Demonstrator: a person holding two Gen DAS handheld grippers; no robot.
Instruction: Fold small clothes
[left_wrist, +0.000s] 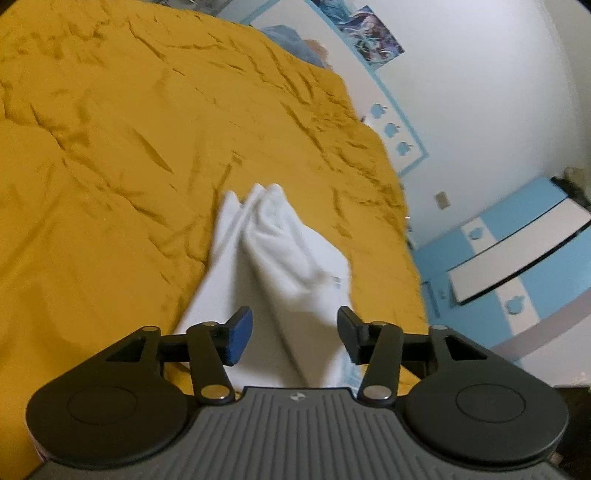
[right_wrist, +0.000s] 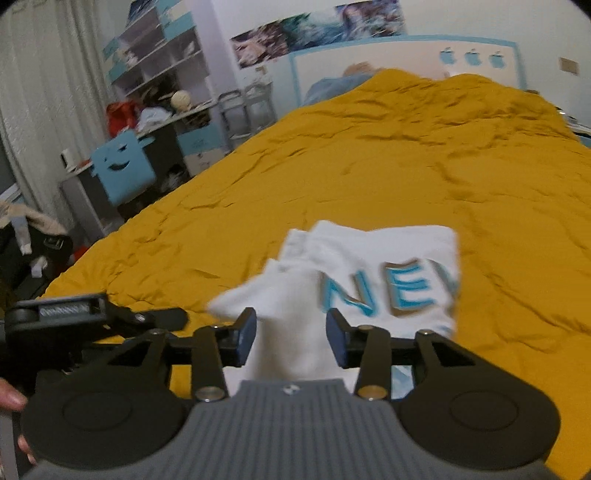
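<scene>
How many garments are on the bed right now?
1. A single white garment with blue lettering lies folded on the yellow bedspread, just ahead of the right tongs and left tongs. Anything under the bedspread would be hidden.

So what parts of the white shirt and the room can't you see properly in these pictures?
- White shirt: its near edge is hidden behind the right gripper; in the left view, behind the left gripper.
- Blue letters: blurred, and the word folds away at the edge.
- Shelf clutter: too small and blurred.
- Something blue by the headboard: the yellow blanket covers most of it.
</scene>
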